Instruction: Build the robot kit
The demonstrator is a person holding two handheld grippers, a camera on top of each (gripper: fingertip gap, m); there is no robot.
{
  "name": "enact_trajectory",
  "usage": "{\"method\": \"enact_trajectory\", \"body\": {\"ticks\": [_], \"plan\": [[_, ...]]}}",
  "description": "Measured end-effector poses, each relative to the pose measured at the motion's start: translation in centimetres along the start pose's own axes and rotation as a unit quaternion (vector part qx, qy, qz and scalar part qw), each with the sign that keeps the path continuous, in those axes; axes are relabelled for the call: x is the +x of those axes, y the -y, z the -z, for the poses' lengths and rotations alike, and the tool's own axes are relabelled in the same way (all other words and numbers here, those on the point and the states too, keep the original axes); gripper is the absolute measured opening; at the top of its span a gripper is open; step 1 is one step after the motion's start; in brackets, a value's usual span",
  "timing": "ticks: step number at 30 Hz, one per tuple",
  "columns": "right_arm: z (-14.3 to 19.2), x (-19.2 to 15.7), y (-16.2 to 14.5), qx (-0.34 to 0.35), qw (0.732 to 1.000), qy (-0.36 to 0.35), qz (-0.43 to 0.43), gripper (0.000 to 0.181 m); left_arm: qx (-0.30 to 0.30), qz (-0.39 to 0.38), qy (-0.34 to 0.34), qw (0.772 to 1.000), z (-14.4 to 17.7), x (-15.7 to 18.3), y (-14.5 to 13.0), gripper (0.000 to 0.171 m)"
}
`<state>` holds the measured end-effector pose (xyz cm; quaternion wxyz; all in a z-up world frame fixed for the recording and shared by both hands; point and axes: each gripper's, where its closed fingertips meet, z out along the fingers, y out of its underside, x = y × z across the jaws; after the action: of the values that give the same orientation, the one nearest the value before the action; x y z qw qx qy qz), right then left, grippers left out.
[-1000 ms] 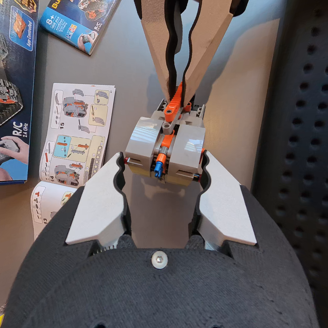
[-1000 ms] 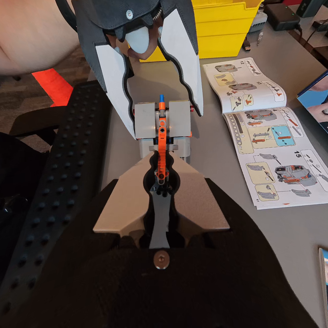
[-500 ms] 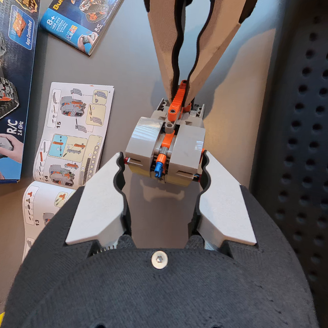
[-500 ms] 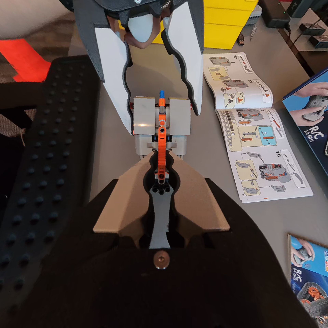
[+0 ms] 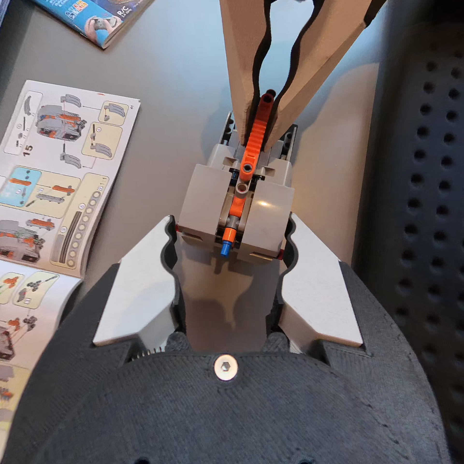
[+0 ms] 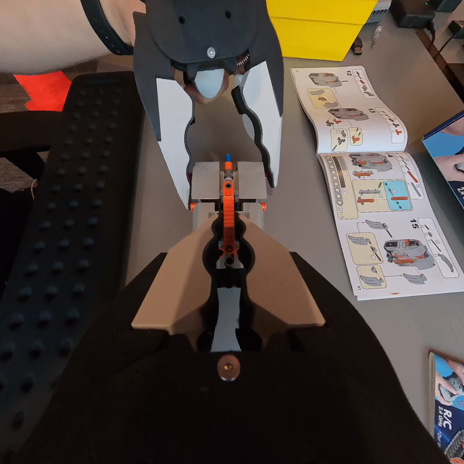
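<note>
A grey brick model (image 5: 200, 200) with orange and blue parts stands on the grey table (image 5: 175, 75). My left gripper (image 5: 231, 226) has its white fingers (image 5: 145, 276) shut on the model's two sides. My right gripper (image 6: 229, 218) is shut on an orange toothed beam (image 6: 228, 213) that lies along the model's top middle. In the left wrist view the tan right gripper (image 5: 256, 140) comes down from above onto the beam (image 5: 254, 135). The right wrist view shows the model (image 6: 206, 183) and the left gripper (image 6: 229, 195) facing me.
An open instruction booklet (image 6: 376, 200) lies beside the model, also in the left wrist view (image 5: 62, 175). Blue boxes (image 6: 447, 163) lie past it. A black dotted mat (image 6: 62, 226) runs along the other side. A yellow bin (image 6: 313, 30) stands at the back. Some 5 cm of space lies between my two pairs of fingers.
Both grippers keep their hold. The right gripper has tipped over the model with the orange beam, whose far end now sits lower on the model's top. Both views have shifted slightly.
</note>
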<state>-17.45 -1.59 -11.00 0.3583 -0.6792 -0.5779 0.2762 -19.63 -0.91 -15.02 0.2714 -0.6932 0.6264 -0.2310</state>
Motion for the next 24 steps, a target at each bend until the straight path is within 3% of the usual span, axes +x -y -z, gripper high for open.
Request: {"method": "enact_trajectory", "body": {"ticks": [12,19,22,24], "plan": [[-0.5,-0.1,-0.2,-0.008,1.000,0.018,-0.016,0.006,0.046,-0.001,0.012,0.999,0.3,-0.4,-1.1,0.084],[-0.6,0.0,-0.2,-0.007,1.000,0.021,-0.021,0.006,0.099,-0.009,-0.004,0.995,3.9,0.2,0.6,0.060],[-0.6,0.0,-0.2,-0.004,0.999,0.024,-0.025,0.006,0.144,-0.007,-0.029,0.989,4.6,0.6,2.8,0.031],[-0.6,0.0,-0.2,-0.005,0.999,0.022,-0.022,0.006,0.133,-0.014,-0.026,0.991,3.9,0.3,3.3,0.027]]}}
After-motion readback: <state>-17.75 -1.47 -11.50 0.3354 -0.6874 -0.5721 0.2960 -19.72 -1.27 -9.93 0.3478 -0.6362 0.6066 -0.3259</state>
